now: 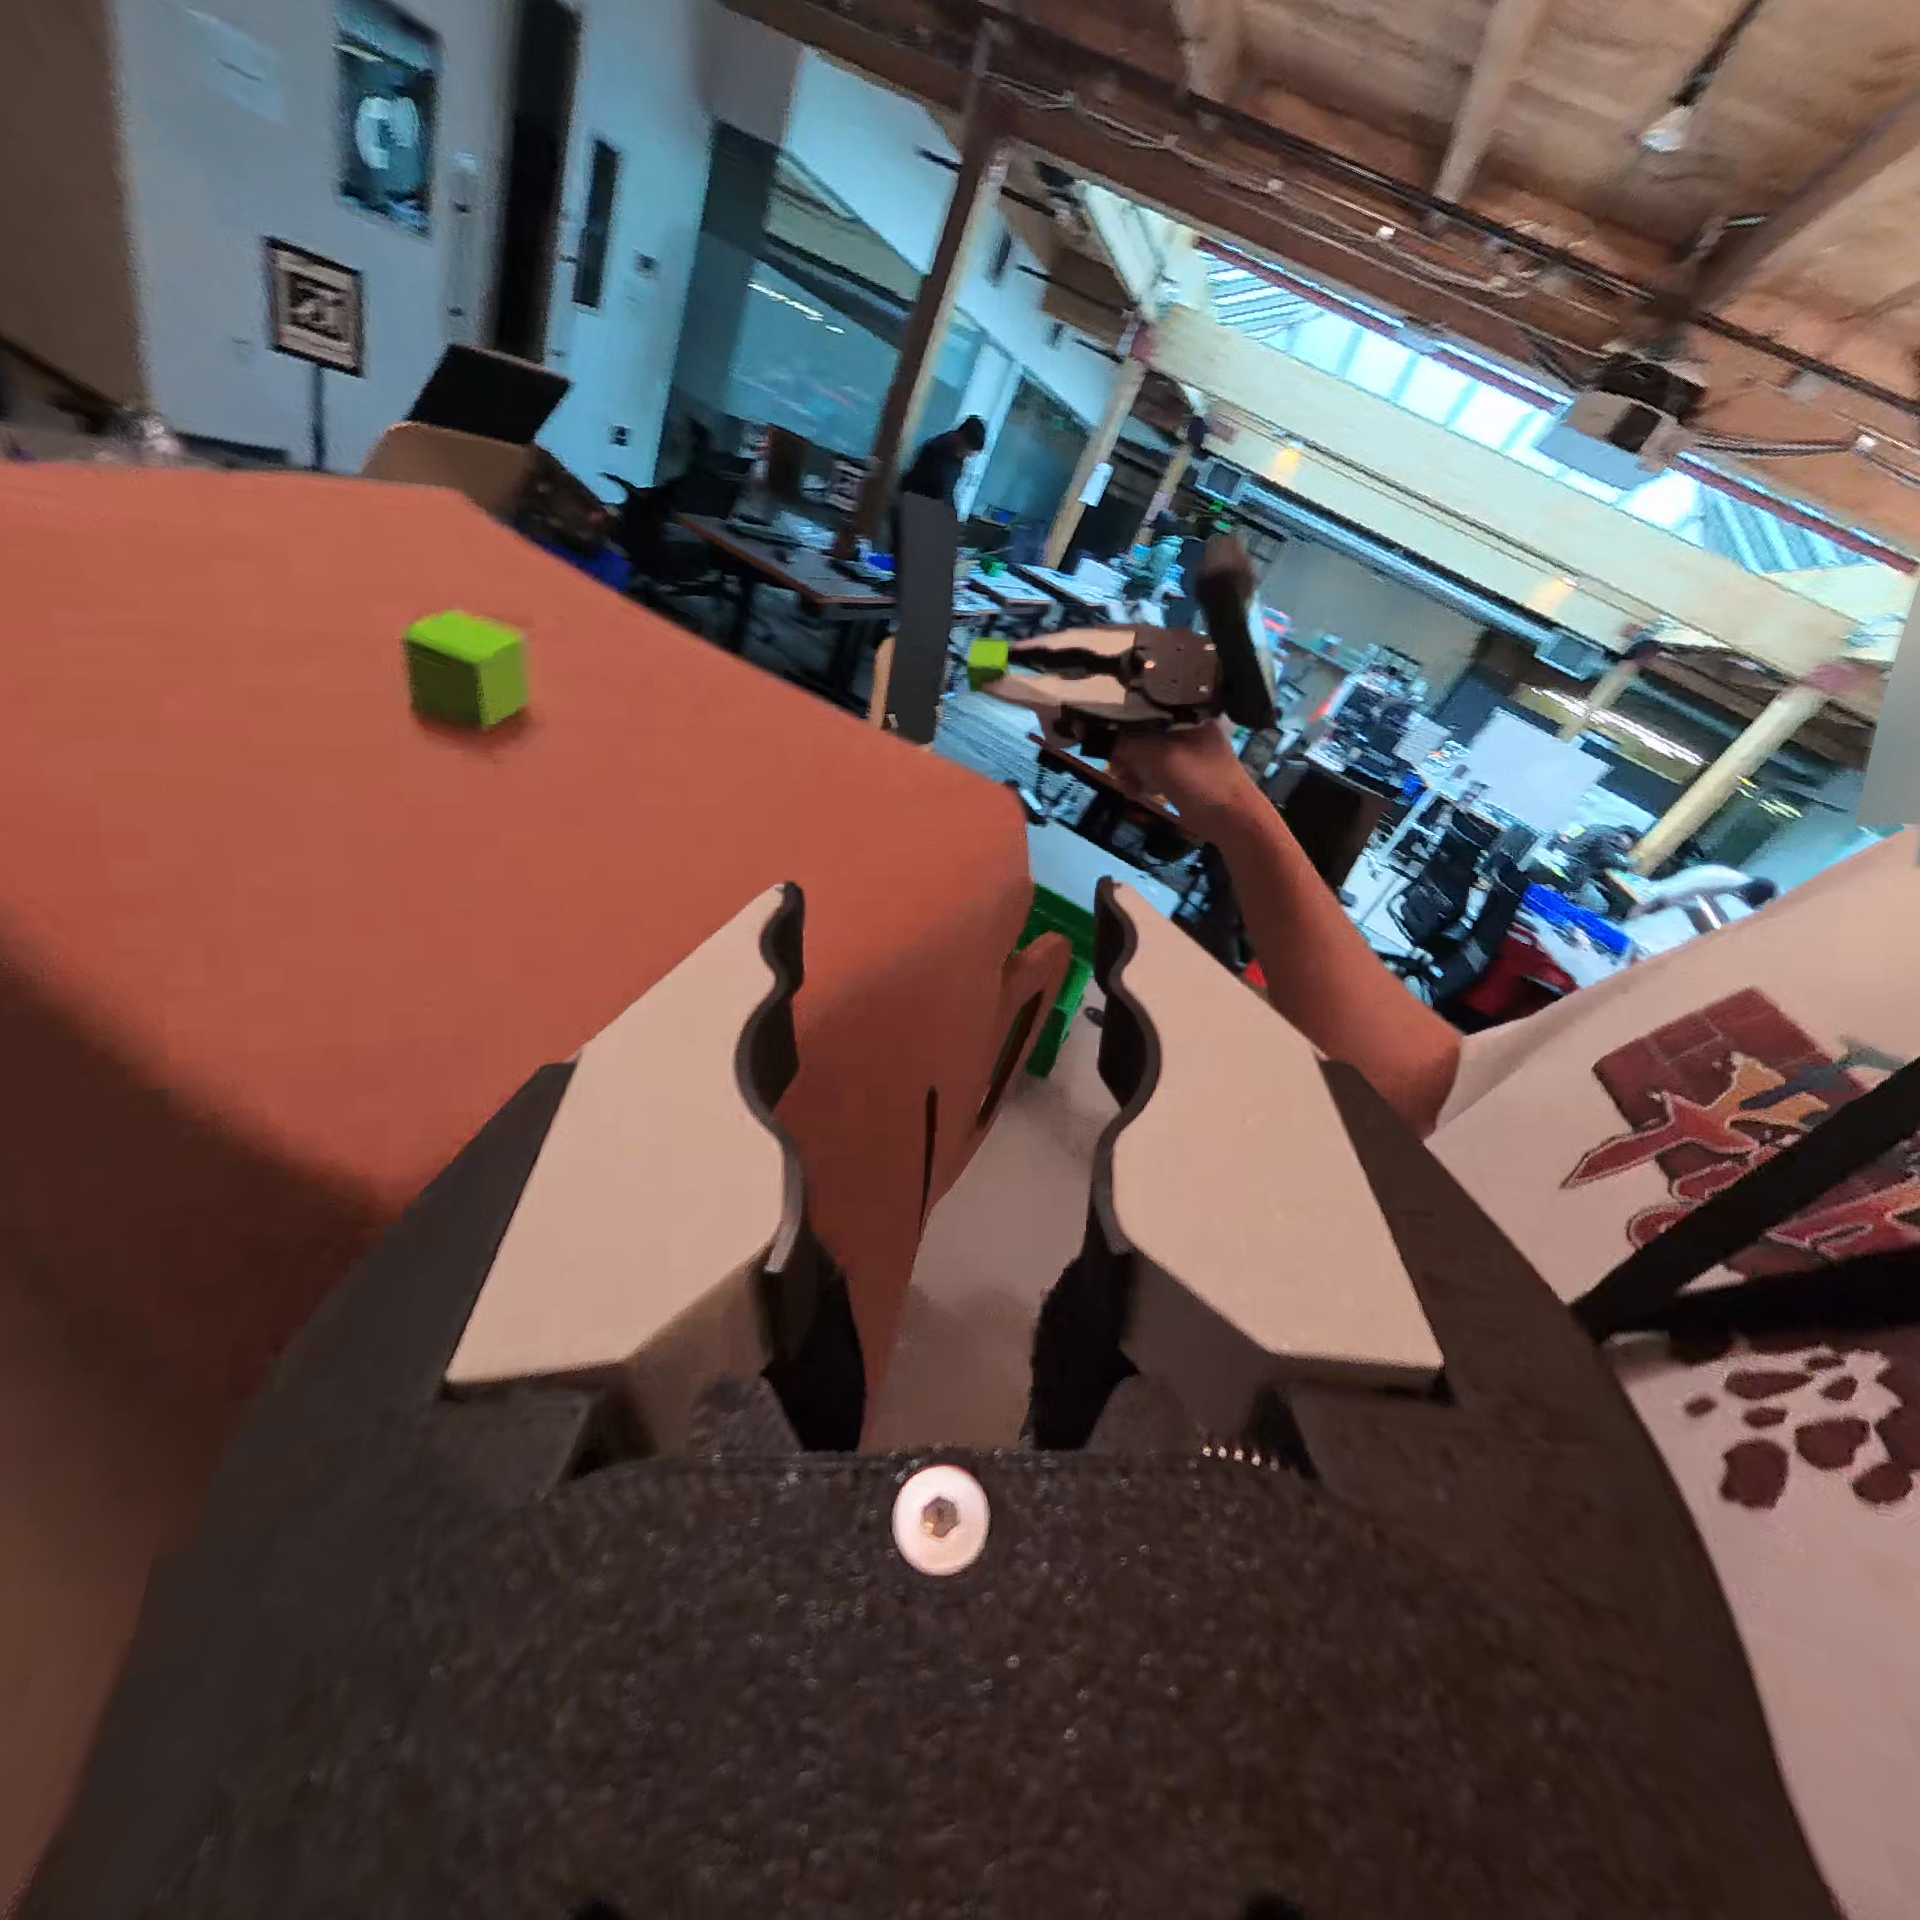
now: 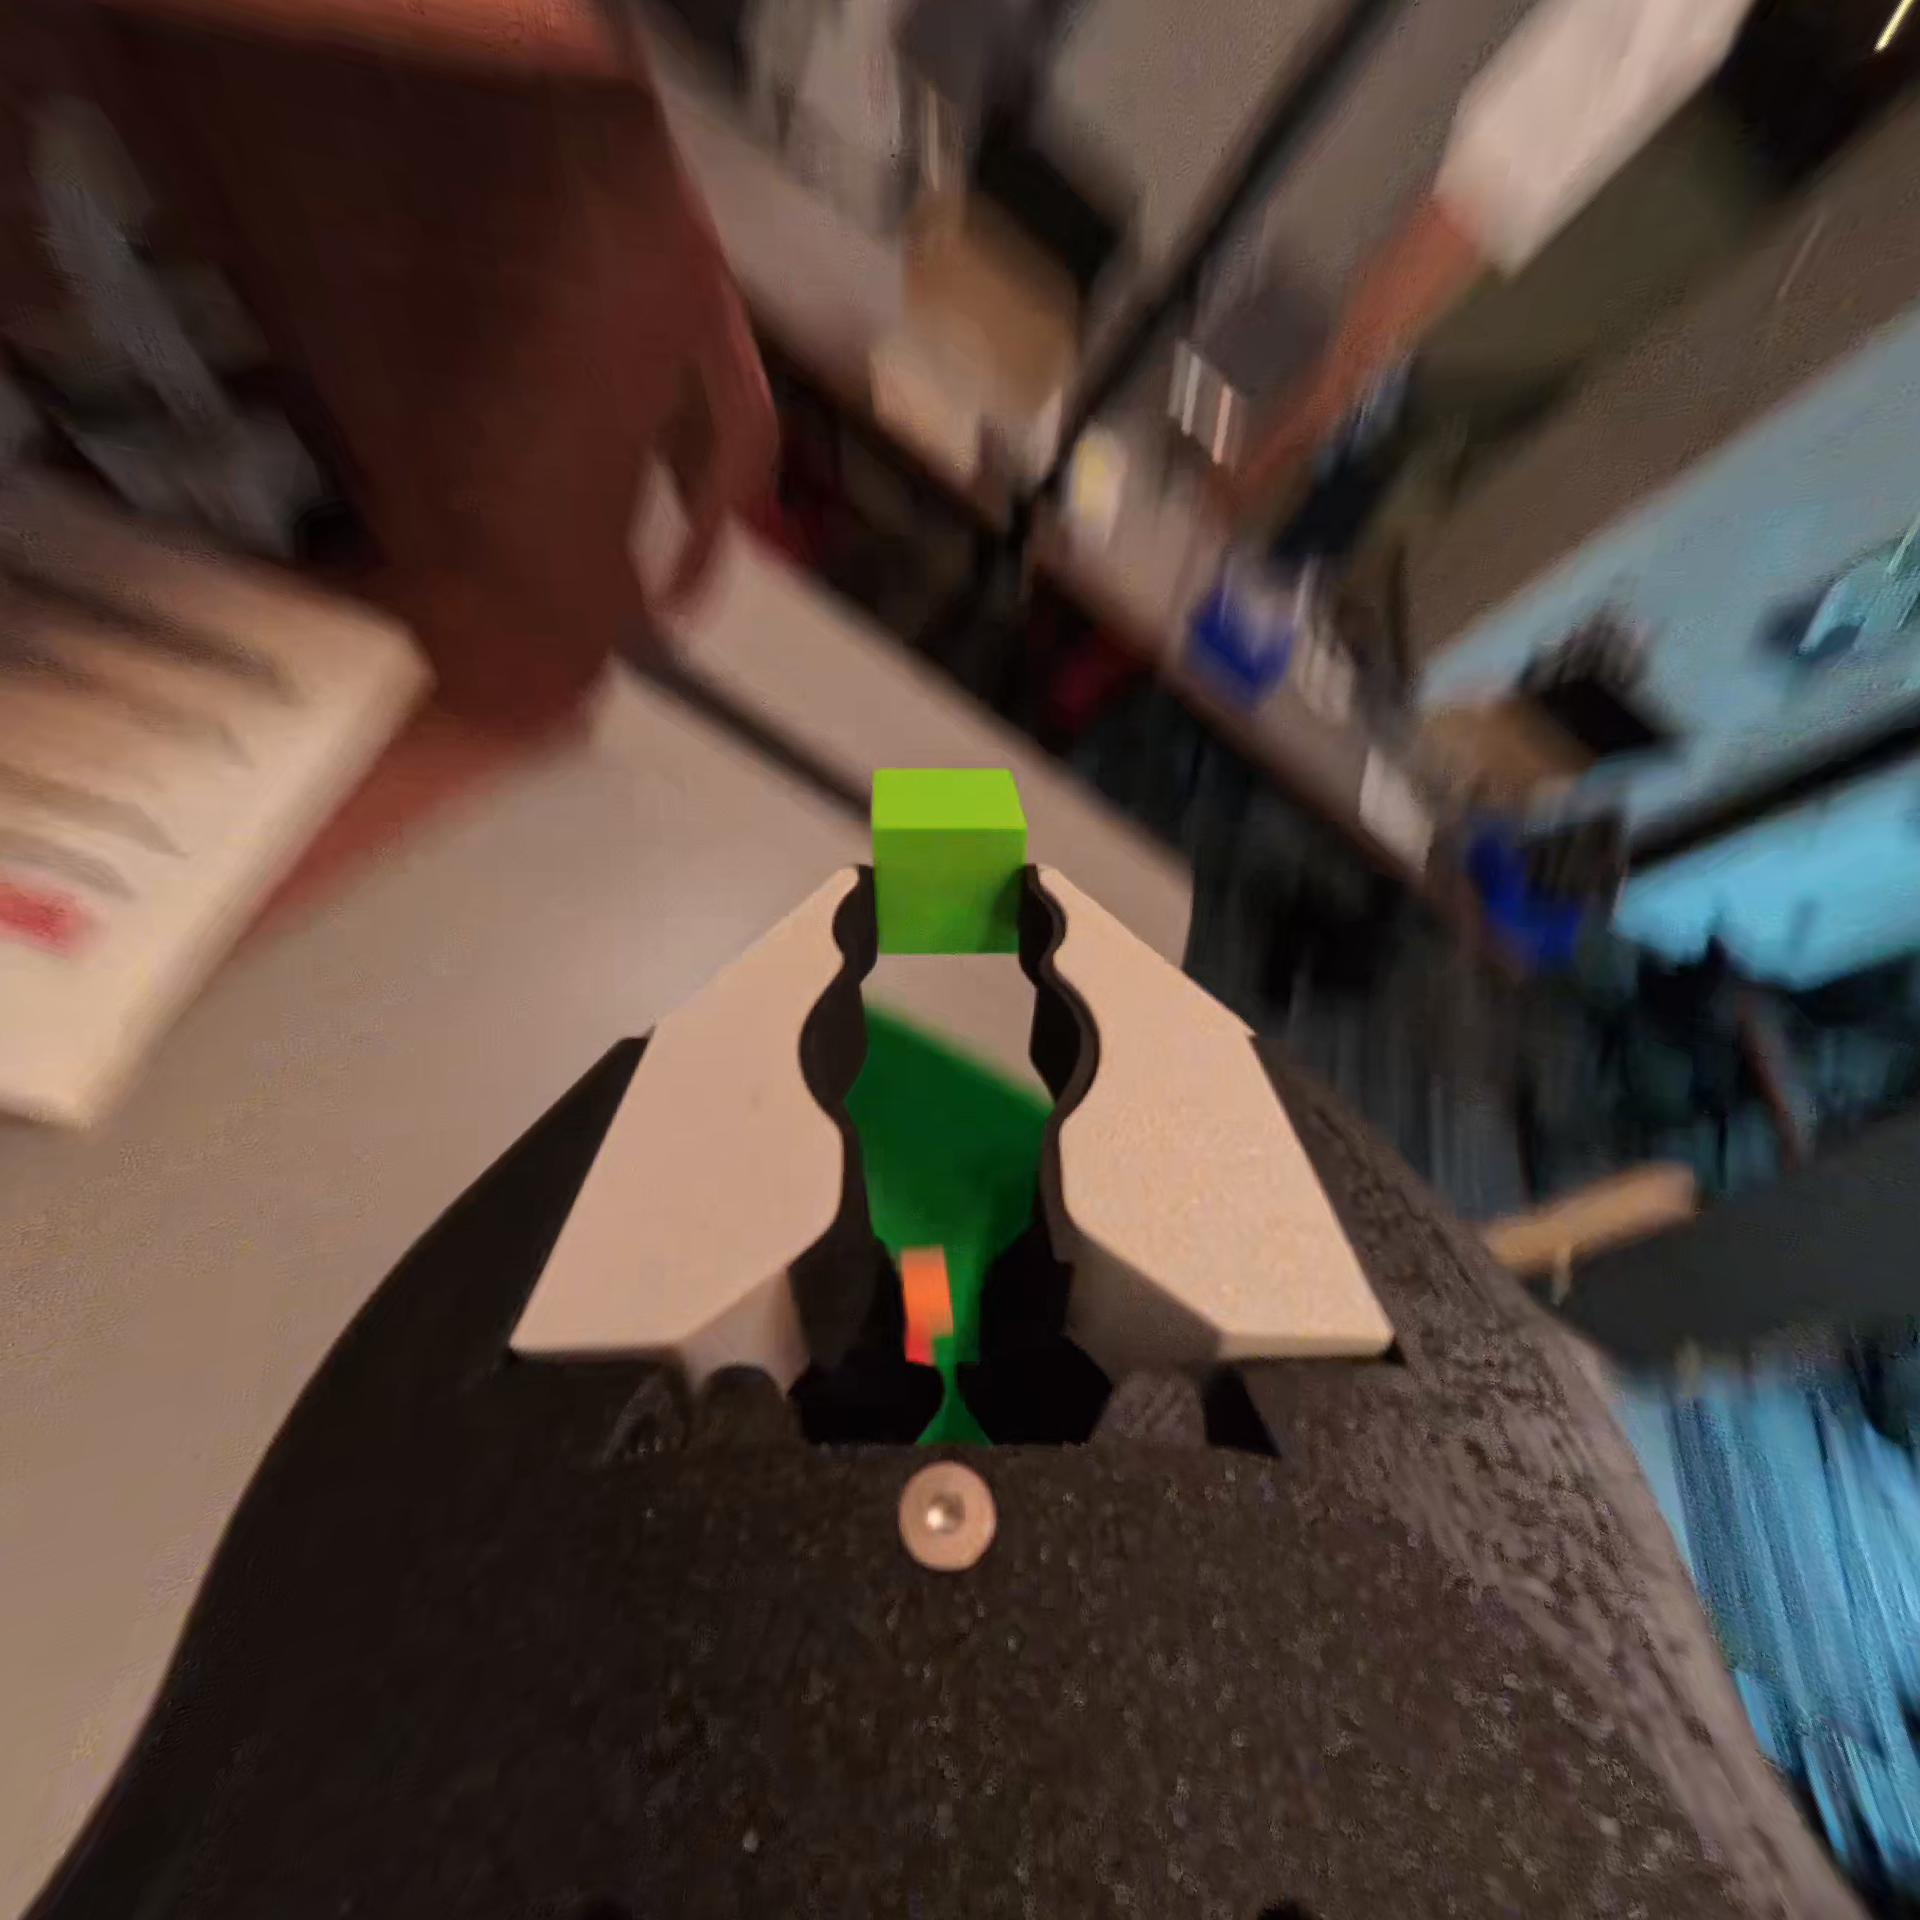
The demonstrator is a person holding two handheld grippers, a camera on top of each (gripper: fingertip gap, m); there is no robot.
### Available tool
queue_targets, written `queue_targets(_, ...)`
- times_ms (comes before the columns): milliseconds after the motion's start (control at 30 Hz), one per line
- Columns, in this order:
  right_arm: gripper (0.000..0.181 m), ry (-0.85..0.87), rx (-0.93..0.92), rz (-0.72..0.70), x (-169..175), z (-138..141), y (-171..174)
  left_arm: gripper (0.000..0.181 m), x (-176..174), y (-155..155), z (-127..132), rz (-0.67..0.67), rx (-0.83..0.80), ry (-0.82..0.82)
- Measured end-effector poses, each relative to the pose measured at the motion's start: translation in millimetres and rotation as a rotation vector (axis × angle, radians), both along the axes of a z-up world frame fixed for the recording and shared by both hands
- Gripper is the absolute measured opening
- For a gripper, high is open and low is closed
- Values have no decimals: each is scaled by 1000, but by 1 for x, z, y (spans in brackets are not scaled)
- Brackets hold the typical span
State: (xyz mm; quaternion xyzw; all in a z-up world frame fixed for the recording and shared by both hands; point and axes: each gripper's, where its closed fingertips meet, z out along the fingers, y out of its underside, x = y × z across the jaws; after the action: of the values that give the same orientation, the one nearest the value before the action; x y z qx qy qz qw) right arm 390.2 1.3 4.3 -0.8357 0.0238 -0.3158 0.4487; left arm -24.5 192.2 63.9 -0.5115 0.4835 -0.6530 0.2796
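Note:
My right gripper (image 2: 945, 883) is shut on a light green cube (image 2: 948, 862), pinched at the fingertips and held in the air. The left wrist view shows it farther off (image 1: 1003, 665), with the cube (image 1: 987, 663) at its tips and a hand under it. My left gripper (image 1: 948, 914) is open and empty, beside the near corner of a brown upturned bin (image 1: 312, 935). A second light green cube (image 1: 465, 665) rests on the bin's flat top, far left of my fingers. A dark green container (image 2: 935, 1143) lies below the right gripper, with something orange inside.
A dark green block or bin (image 1: 1055, 987) sits on the white table (image 1: 997, 1226) just past the brown bin's corner. A person's white printed shirt (image 1: 1714, 1299) fills the right. The right wrist view is motion-blurred; a white box (image 2: 156, 831) lies left.

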Motion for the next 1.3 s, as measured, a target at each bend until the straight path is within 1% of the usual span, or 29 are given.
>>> queue_targets(33, 27, 103, -144, -100, 35, -43, -23, 57, -9, 3, -10, 27, -19, 16)
queue_targets(67, 26, 232, -261, -146, 57, -86, -40, 57, -16, 4, -18, 44, -43, 33)
queue_targets(100, 27, 379, -344, -155, 66, -127, -52, 57, -22, 6, -25, 58, -69, 49)
queue_targets(133, 26, 508, -413, -144, 67, -162, -58, 57, -26, 9, -31, 78, -95, 64)
queue_targets(200, 26, 642, -508, -134, 71, -216, -67, 57, -31, 15, -35, 120, -133, 71)
queue_targets(233, 26, 694, -574, -139, 71, -238, -73, 57, -33, 16, -34, 132, -142, 69)
queue_targets(300, 26, 739, -672, -155, 72, -269, -82, 57, -33, 16, -32, 142, -137, 74)
queue_targets(367, 26, 733, -740, -176, 78, -285, -88, 57, -31, 13, -32, 150, -99, 100)
queue_targets(433, 27, 706, -796, -205, 89, -294, -96, 57, -29, 8, -35, 154, -37, 135)
queue_targets(467, 26, 724, -774, -225, 94, -294, -94, 57, -27, 6, -37, 153, -5, 155)
queue_targets(533, 27, 702, -787, -296, 108, -293, -99, 57, -23, -1, -40, 141, 48, 186)
queue_targets(600, 27, 706, -788, -305, 109, -295, -100, 57, -17, -8, -41, 128, 81, 194)
queue_targets(633, 32, 708, -776, -301, 107, -294, -98, 57, -14, -12, -41, 117, 97, 198)
queue_targets(700, 55, 703, -723, -309, 102, -286, -97, 57, -7, -14, -39, 111, 133, 199)
queue_targets(767, 63, 657, -642, -331, 96, -265, -99, 57, 1, -10, -36, 104, 152, 218)
queue_targets(833, 67, 573, -524, -369, 86, -232, -103, 57, 12, -1, -31, 79, 160, 241)
queue_targets(867, 67, 538, -454, -389, 76, -214, -106, 57, 21, 9, -26, 90, 175, 243)
queue_targets(900, 67, 522, -370, -391, 61, -196, -105, 57, 31, 21, -22, 104, 204, 243)
queue_targets(967, 65, 522, -141, -330, 19, -158, -87, 57, 56, 43, -18, 105, 290, 272)
queue_targets(1067, 61, 525, 239, -135, -60, -101, -47, 58, 104, 74, -19, 95, 448, 351)
queue_targets(1133, 56, 491, 447, -11, -109, -70, -26, 58, 135, 79, -20, 39, 492, 392)
queue_targets(1167, 58, 476, 521, 49, -133, -57, -16, 58, 148, 78, -22, 6, 504, 409)
queue_targets(1200, 58, 460, 547, 100, -156, -50, -6, 58, 161, 81, -26, -6, 534, 429)
queue_targets(1300, 58, 349, 512, 194, -210, -41, 18, 58, 189, 93, -50, -28, 643, 518)
